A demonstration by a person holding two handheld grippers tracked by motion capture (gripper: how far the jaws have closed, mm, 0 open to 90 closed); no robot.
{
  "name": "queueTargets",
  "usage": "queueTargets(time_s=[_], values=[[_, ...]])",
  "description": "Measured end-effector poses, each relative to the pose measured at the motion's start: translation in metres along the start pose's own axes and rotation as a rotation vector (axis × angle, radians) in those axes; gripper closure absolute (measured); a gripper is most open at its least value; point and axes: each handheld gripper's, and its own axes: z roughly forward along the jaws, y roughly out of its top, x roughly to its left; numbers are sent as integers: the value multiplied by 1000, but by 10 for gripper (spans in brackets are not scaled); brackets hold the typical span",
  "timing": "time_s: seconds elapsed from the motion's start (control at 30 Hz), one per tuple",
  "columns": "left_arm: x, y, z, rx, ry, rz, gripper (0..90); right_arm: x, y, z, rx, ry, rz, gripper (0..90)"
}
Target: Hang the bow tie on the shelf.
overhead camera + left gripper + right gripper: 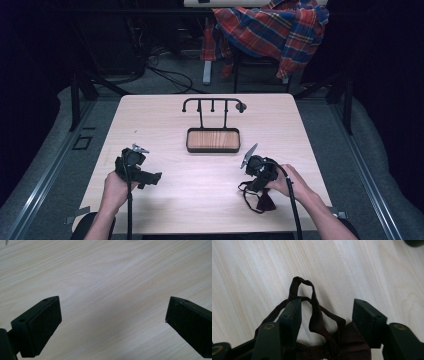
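A dark maroon fabric piece (263, 201) with thin straps lies on the light wooden table (200, 200) near the front right. My right gripper (252, 185) points down over it. In the right gripper view its jaws (327, 302) stand apart on either side of a raised strap loop (314, 305). Neither pad touches the strap, and the wider part of the fabric (354, 345) lies below. My left gripper (145, 176) rests at the front left, and its jaws (113, 302) are wide open over bare table.
A black stand with a hooked top bar (212, 101) and a wooden tray base (212, 130) sits at mid table, behind both grippers. A plaid shirt (272, 30) hangs over a chair beyond the table. Cables trail from both grippers toward the front edge.
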Motion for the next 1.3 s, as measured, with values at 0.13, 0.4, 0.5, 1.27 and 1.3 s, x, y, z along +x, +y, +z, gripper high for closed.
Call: queueTargets(time_s=[0.13, 0.4, 0.5, 1.27, 1.3], values=[[0, 0, 0, -1, 4, 0, 5, 5, 1, 5, 33, 0, -20, 480], [0, 0, -1, 0, 5, 2, 6, 8, 0, 7, 60, -23, -51, 609], [0, 0, 0, -1, 6, 2, 6, 9, 1, 9, 66, -35, -62, 594], [0, 0, 0, -2, 8, 4, 6, 6, -5, 4, 49, -146, 27, 838], [0, 0, 0, -2, 8, 4, 6, 5, -5, 1, 47, -166, 36, 840]])
